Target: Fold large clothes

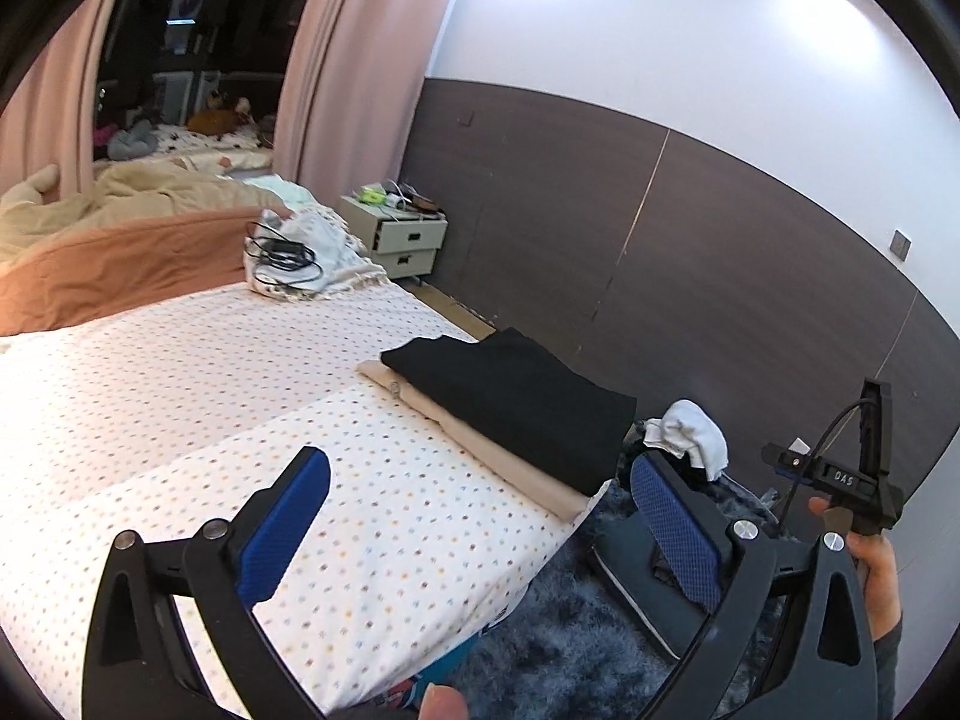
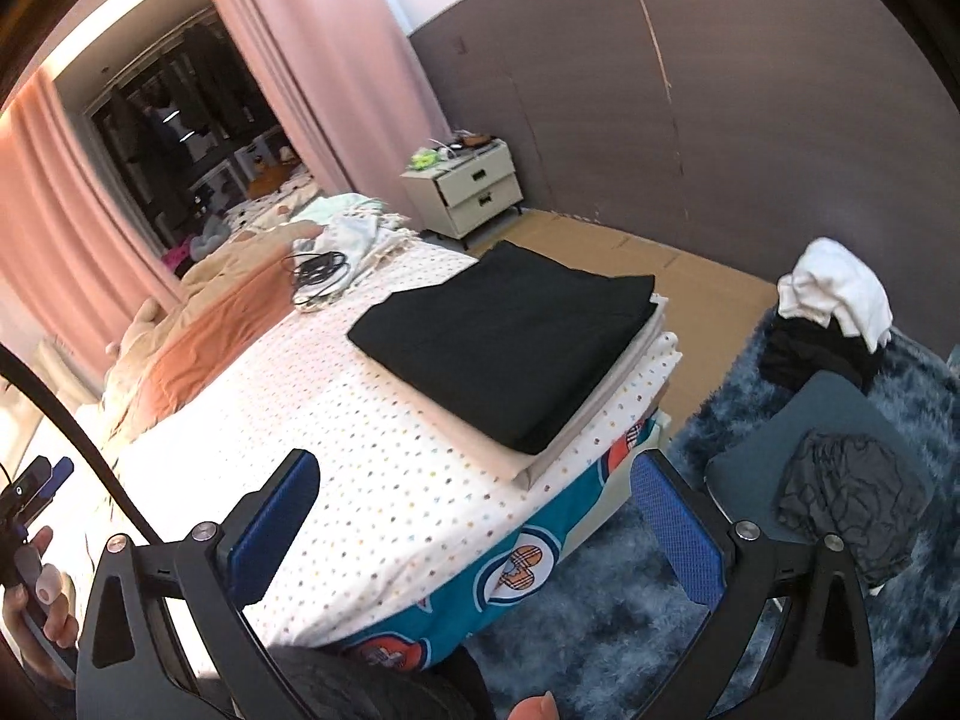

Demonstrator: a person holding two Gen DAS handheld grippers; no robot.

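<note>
A folded black garment [image 1: 516, 402] lies on a folded beige one [image 1: 480, 444] at the corner of the dotted bed sheet [image 1: 180, 396]. Both show in the right wrist view too, the black garment [image 2: 510, 336] on the beige one [image 2: 558, 438]. My left gripper [image 1: 480, 516] is open and empty above the bed's near edge. My right gripper [image 2: 480, 522] is open and empty, near the bed corner, short of the stack. A pile of white and black unfolded clothes [image 2: 834, 312] sits to the right on the floor side, and a grey crumpled garment [image 2: 852, 510] lies on a blue chair seat [image 2: 780, 450].
A cream nightstand [image 2: 474, 192] stands by the dark wall panel. Cables and a light cloth [image 1: 288, 258] lie further up the bed beside an orange blanket [image 1: 120, 270]. A shaggy blue rug [image 2: 600, 618] covers the floor. Pink curtains [image 2: 312, 60] hang behind.
</note>
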